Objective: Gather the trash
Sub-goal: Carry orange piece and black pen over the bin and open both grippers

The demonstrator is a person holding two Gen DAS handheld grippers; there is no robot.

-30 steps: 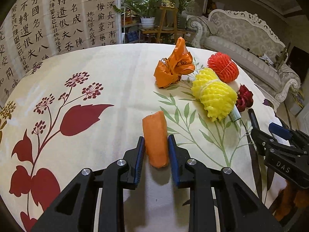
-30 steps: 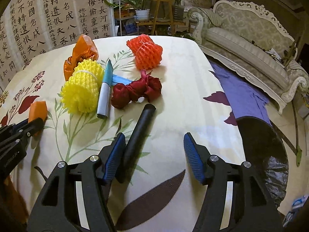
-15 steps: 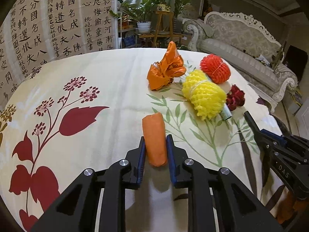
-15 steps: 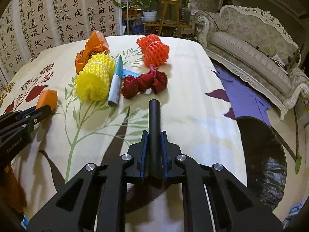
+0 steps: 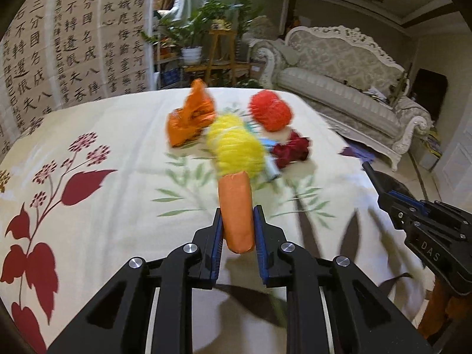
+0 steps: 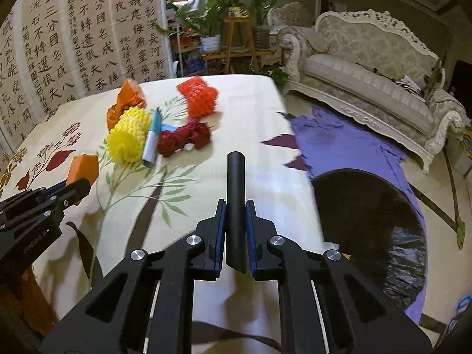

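My left gripper (image 5: 237, 230) is shut on an orange roll (image 5: 236, 206) and holds it above the floral tablecloth (image 5: 118, 183). It also shows in the right wrist view (image 6: 84, 168). My right gripper (image 6: 236, 224) is shut on a black tube (image 6: 236, 191), lifted over the table's right edge. On the cloth lie a crumpled orange bag (image 6: 126, 100), a yellow foam net (image 6: 128, 138), a red foam net (image 6: 199, 97), a blue marker (image 6: 152, 141) and a dark red wrapper (image 6: 184, 138).
A bin lined with a black bag (image 6: 368, 215) stands on the floor right of the table, beside a purple cloth (image 6: 348, 144). A sofa (image 6: 368, 67) and potted plants (image 6: 212, 26) stand behind. A calligraphy screen (image 6: 59, 44) is at the left.
Both grippers have lifted off the table with their items. The right gripper closed on the black tube about a second ago. The views have tilted up and are blurred by motion.
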